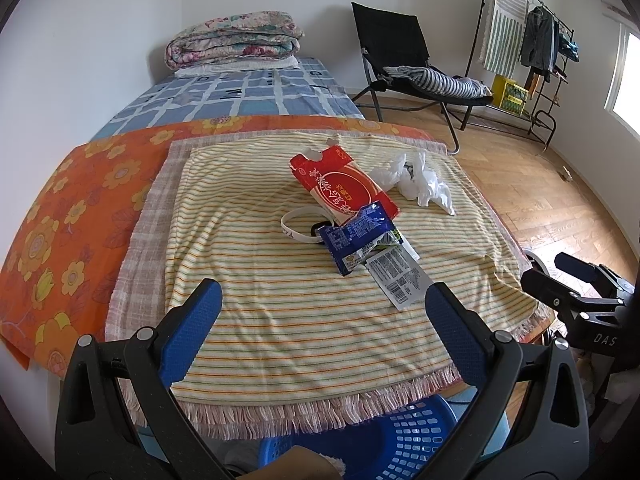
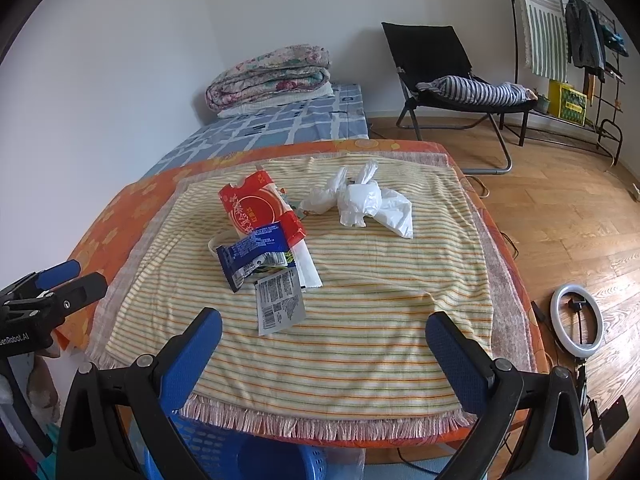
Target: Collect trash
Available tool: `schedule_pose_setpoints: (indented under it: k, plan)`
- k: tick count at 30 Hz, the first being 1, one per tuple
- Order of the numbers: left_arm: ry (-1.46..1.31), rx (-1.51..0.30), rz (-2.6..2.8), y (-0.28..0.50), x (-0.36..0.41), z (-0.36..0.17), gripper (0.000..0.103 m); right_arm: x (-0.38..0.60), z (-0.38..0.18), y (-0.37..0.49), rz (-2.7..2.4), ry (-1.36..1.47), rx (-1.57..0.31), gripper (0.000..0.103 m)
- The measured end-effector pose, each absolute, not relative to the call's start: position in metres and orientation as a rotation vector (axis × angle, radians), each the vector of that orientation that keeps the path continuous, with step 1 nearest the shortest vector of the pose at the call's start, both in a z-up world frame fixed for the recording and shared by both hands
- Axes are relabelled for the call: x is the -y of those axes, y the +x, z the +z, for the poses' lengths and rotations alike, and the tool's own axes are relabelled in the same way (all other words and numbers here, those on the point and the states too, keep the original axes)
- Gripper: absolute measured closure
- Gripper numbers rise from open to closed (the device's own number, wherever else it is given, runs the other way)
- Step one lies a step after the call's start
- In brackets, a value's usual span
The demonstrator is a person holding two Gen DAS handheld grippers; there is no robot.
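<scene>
Nothing looks collected yet: the torn red paper carton [image 1: 340,184], blue foil wrapper [image 1: 356,236] and crumpled white plastic bag [image 1: 420,180] lie on the striped towel-covered counter [image 1: 280,320]. Both grippers, left gripper [image 1: 320,304] and right gripper [image 2: 324,332], hover empty, fingers apart, above the blue plastic basket [image 1: 404,440].

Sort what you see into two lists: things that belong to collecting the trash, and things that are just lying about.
Belongs to the job:
red carton
blue wrapper
grey barcode sachet
crumpled white plastic bag
blue basket, probably for the trash
left hand-held gripper and right hand-held gripper, both open

Just lying about:
white wristband
striped towel
folded quilt
black chair
ring light
</scene>
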State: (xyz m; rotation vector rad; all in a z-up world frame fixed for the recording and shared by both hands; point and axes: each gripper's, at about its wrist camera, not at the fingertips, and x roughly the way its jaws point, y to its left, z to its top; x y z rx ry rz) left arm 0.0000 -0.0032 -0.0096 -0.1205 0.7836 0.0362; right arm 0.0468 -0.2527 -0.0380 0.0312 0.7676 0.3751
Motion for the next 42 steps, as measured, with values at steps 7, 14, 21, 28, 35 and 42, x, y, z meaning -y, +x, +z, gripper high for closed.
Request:
schedule_pose_setpoints:
  k: [7,14,21,28,35,42]
  plan:
    - [-0.117,-0.784,0.035,0.006,0.002,-0.011,0.000,0.252,-0.031,0.050,0.368,0.021,-0.743,0.000]
    - [-0.111,-0.796,0.011,0.022,0.003,-0.014,0.000,0.251,-0.019,0.067,0.382,0.049,-0.737,0.000]
    - [-0.076,-0.806,-0.016,0.041,0.010,-0.019,0.000,0.260,-0.002,0.107,0.350,0.073,-0.712,0.000]
    - [-0.061,-0.849,-0.097,0.077,0.025,-0.031,0.008,0.266,0.000,0.166,0.340,0.108,-0.735,0.000]
    - [-0.059,-0.921,-0.146,0.117,0.042,-0.056,0.018,0.267,-0.026,0.225,0.357,0.195,-0.837,0.000]
    - [-0.031,-0.989,-0.169,0.148,0.057,-0.082,0.021,0.263,-0.062,0.268,0.375,0.326,-0.944,0.006]
